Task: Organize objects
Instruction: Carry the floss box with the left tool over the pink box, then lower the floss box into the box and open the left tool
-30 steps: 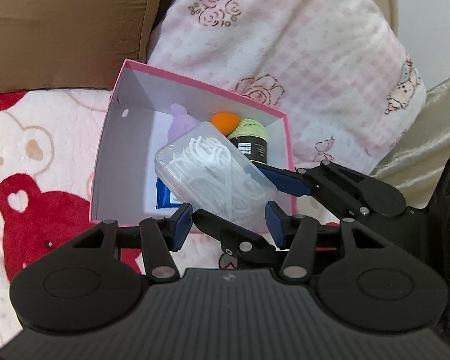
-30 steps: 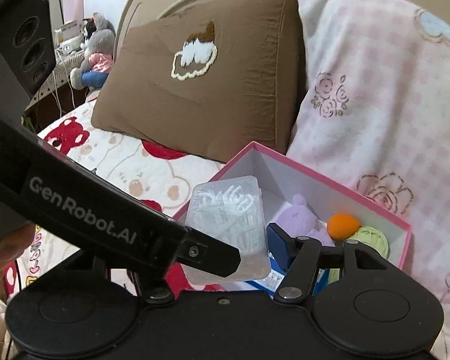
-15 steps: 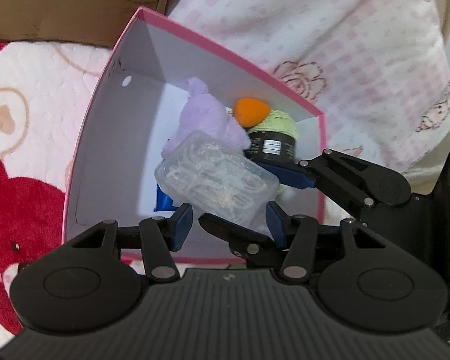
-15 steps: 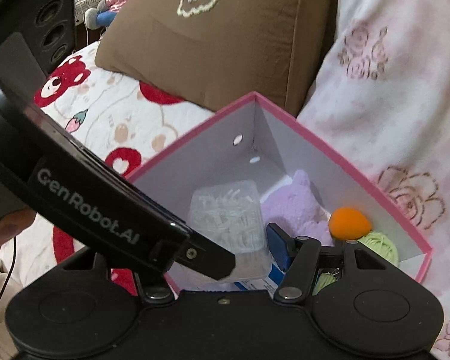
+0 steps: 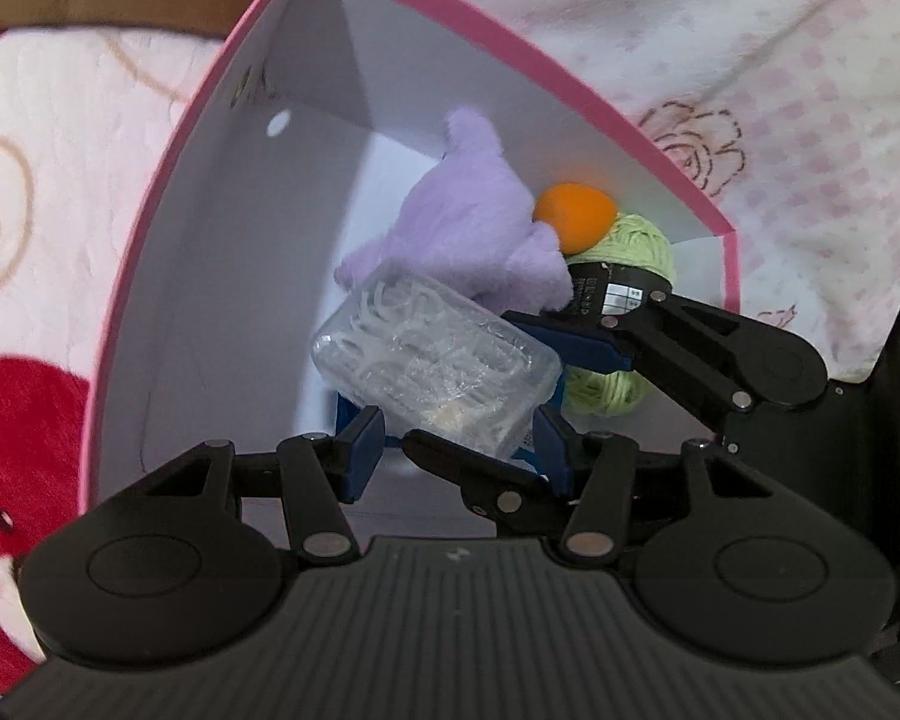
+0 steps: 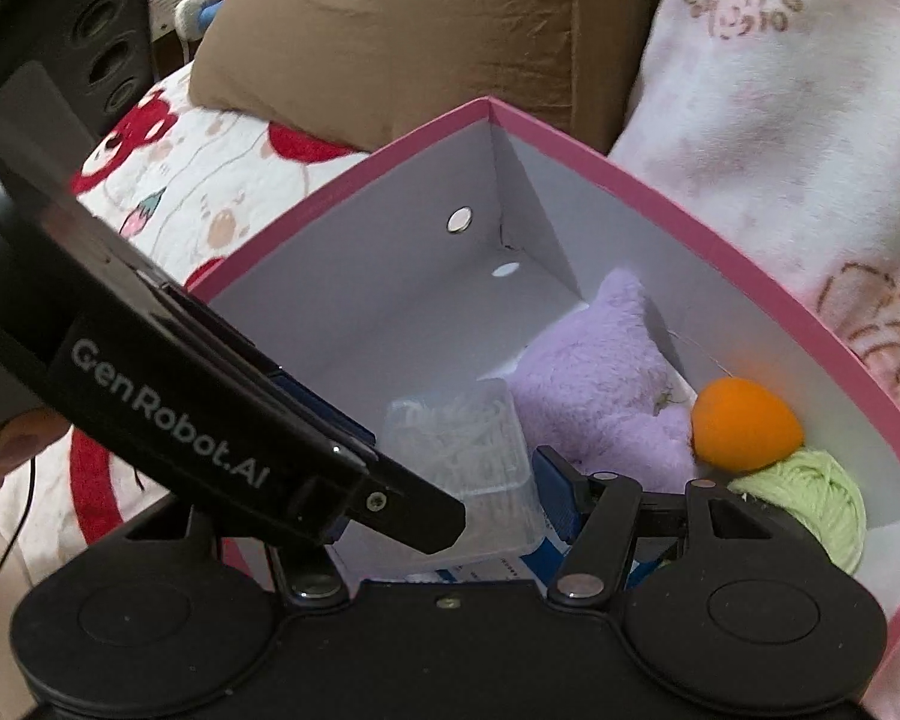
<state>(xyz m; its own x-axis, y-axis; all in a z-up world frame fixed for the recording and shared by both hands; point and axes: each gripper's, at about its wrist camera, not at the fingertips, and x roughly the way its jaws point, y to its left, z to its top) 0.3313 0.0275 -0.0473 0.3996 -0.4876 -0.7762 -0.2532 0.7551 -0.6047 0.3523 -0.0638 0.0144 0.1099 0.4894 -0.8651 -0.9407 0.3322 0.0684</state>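
Between the blue pads of both tools, down inside the pink box (image 5: 198, 120), sits a clear plastic case (image 5: 432, 366) full of white floss picks. The left gripper (image 5: 456, 450) has its fingers (image 5: 360, 450) pinching the near end of the case, one pad on each side. The right gripper (image 6: 450, 492) grips the same case (image 6: 468, 456) across its width; in the left wrist view its two fingers come in from the right, one along the far long side and one under the near edge. Both tools point steeply down into the box, so the case hangs tilted just above a blue-and-white packet (image 5: 345, 414) on the box floor.

Just beyond the case lies a lilac plush toy (image 5: 468, 228), touching or nearly touching the case's far edge. An orange ball (image 5: 576, 216) rests against the plush, on top of a pale green yarn ball (image 5: 636, 246) with a black label, in the corner of the box. The box stands on a bed with a bear-print blanket (image 5: 42, 192), a brown pillow (image 6: 426, 30) and a pink floral pillow (image 5: 750, 60) behind it. A fingertip (image 6: 12, 444) shows at the left edge of the right wrist view.
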